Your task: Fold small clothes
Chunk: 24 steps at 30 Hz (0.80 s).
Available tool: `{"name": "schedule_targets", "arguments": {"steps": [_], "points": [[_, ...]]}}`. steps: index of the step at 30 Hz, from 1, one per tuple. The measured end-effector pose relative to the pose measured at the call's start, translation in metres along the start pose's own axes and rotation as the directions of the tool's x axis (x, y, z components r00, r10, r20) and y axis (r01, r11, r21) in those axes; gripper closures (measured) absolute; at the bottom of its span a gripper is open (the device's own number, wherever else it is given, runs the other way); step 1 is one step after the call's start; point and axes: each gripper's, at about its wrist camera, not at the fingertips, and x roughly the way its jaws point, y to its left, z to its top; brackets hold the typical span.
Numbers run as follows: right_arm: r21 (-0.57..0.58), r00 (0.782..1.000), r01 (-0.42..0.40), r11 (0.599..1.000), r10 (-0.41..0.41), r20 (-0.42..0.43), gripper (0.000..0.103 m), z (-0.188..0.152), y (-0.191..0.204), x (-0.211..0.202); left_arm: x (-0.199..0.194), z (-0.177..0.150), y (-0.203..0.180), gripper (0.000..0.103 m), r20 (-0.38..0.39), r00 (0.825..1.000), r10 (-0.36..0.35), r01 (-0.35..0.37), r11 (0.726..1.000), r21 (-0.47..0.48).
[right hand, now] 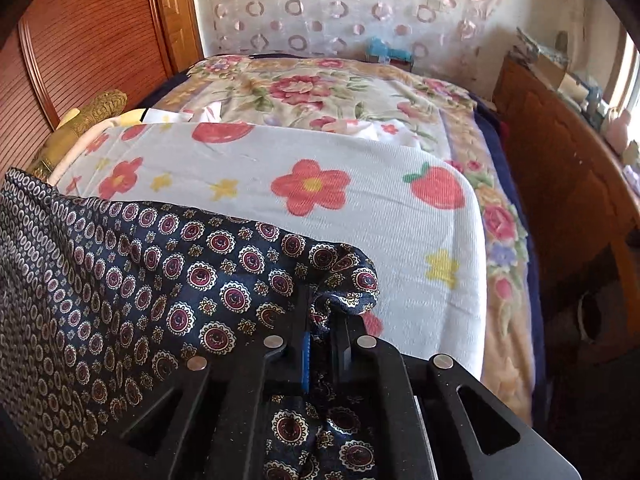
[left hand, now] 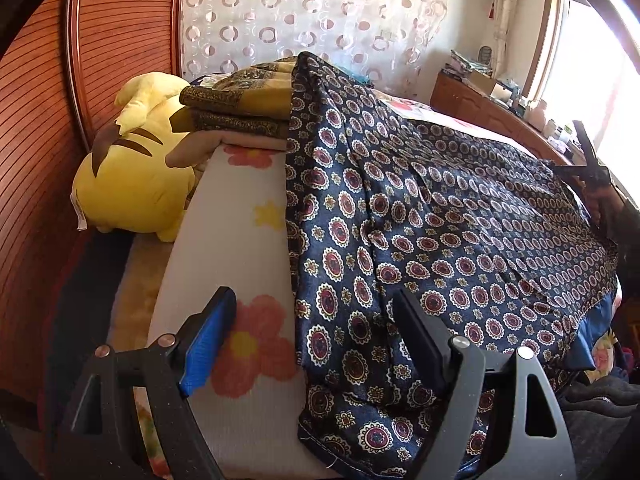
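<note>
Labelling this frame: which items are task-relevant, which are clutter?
Job:
navy garment
right gripper, shut on it
left gripper, open
white floral pad underneath

Lying about:
yellow plush
folded gold cloths
floral blanket
sideboard

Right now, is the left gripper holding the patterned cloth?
No, the left gripper has its fingers spread open above the navy patterned cloth.

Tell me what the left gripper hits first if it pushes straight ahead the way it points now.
Most likely the navy medallion-print garment: the open left gripper aims at its left edge, where it drapes over the flower-print white blanket. Depth is unclear, so it could brush the blanket beside that edge first.
</note>
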Motion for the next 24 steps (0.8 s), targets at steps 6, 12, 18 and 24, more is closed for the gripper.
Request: {"name": "schedule_targets", "arguments": {"steps": [6,12,18,24], "points": [[0.145,0.984,0.121,0.982,-0.138,0.113,0.099,-0.008,-0.023,-0.028,-0.003,0.001,0.005,0.027,0.008,0.999,-0.038,0.038,0.998,-0.042],[0.147,0.989,0.099,0.984,-0.113,0.093,0.098,-0.014,-0.027,-0.032,-0.005,-0.002,0.005,0.046,0.0,0.999,-0.047,0.047,0.998,-0.037],[0.121,0.983,0.148,0.982,-0.16,0.094,0.089,-0.01,-0.017,-0.042,-0.01,-0.005,0.003,0.051,-0.011,0.999,-0.038,0.038,0.999,-0.033],[0.06,0.973,0.187,0.98,-0.193,0.123,0.07,-0.024,0.005,-0.056,-0.011,-0.007,0.002,0.051,-0.013,0.999,-0.037,0.037,0.999,-0.038]]}}
